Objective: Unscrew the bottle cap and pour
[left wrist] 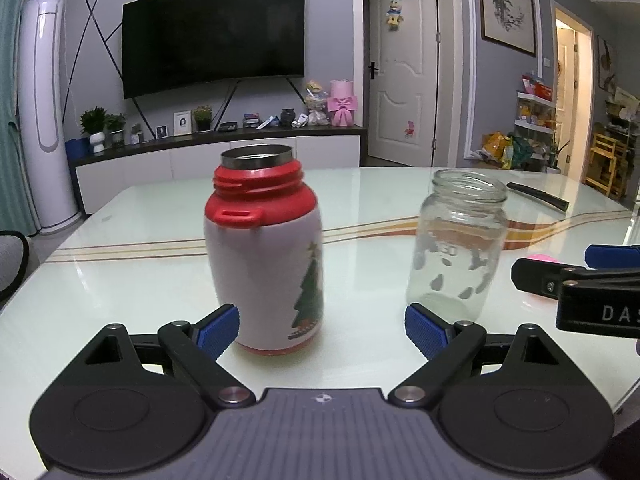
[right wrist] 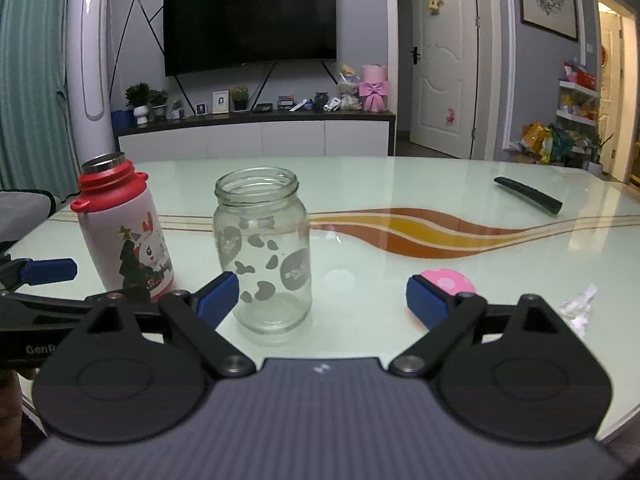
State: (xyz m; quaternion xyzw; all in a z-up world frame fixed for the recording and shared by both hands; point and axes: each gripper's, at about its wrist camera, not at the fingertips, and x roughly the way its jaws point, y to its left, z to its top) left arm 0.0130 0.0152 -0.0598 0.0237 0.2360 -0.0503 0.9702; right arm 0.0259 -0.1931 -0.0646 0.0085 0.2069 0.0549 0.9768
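Grey walls carry a dark television above a long white cabinet; 1 white door stands shut, right of it.

Uncapped flask upright between wide-apart left gripper jaws; contact unclear; glass jar beside.

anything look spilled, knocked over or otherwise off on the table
No spill shows. The red-and-white bottle and glass jar both stand upright and uncapped. The pink cap lies apart on the table, to the jar's right, and a crumpled white scrap sits near the right edge.
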